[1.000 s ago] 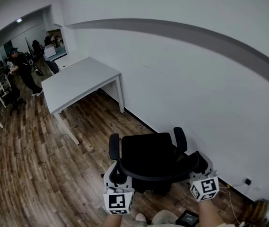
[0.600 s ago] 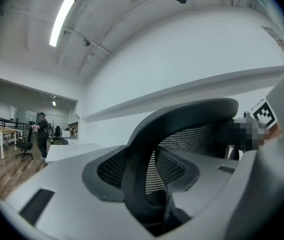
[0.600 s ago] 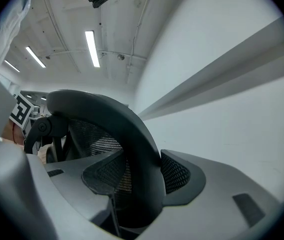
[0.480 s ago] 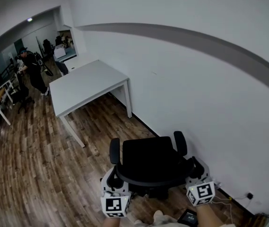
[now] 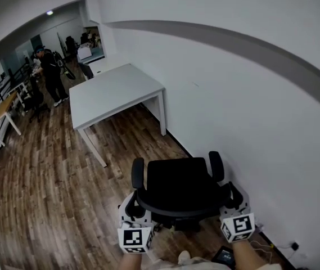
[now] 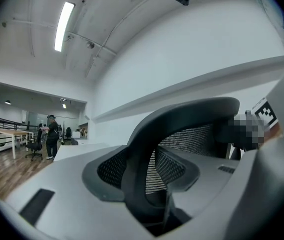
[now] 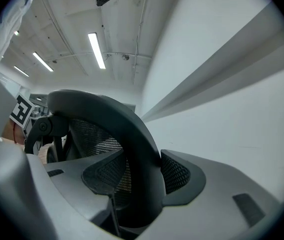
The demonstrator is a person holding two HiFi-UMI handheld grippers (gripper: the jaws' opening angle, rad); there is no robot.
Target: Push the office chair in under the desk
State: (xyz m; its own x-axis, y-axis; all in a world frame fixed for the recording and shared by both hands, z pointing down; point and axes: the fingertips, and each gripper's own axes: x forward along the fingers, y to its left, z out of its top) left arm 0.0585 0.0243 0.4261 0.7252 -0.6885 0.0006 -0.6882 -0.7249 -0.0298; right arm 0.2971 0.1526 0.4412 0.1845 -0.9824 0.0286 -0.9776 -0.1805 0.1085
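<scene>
Here the black office chair (image 5: 179, 184), with a mesh back and two padded armrests, stands on the brown wood-plank floor (image 5: 41, 201), just beside the white wall (image 5: 249, 111) with its grey band. It is well apart from the white rectangular desk (image 5: 112, 91), which stands farther along the same wall, and no part of the chair is under that desk. The seat faces away from the person holding the claws, roughly toward the desk.

The left claw (image 5: 133, 206) is clamped on the left end of the curved backrest rim (image 5: 176, 210), and the right claw (image 5: 231, 198) is clamped on its right end. In the left gripper view the dark rim runs between the two grey jaws, which press on it from both sides, with the black mesh (image 6: 174, 159) right behind. The right gripper view shows the same hold on the other end. Both claws point level.

Beyond the desk, a person in dark clothes (image 5: 52, 75) stands among other furniture.
</scene>
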